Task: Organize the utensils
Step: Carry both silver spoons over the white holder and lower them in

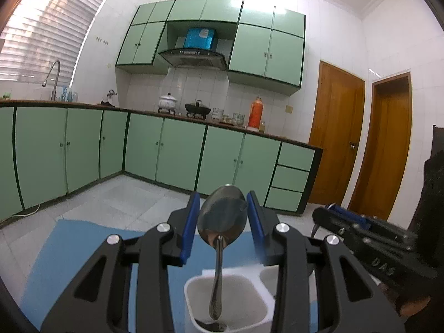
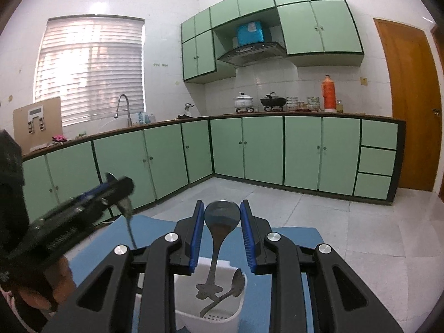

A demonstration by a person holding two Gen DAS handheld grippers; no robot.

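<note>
Two spoons are in play. Our left tongs (image 1: 223,222) pinch a steel spoon (image 1: 222,216) by its bowl, handle hanging into the white caddy (image 1: 230,302) on the blue mat (image 1: 83,249). Our right tongs (image 2: 222,230) grip a dark-bowled ladle-like spoon (image 2: 222,216) likewise, over the perforated compartment where another spoon (image 2: 236,283) leans. We judge polished steel rigid, light and slippery; convex bowls could pivot between flat blue pads (image 1: 191,222), so necks offer surer holds.
</note>
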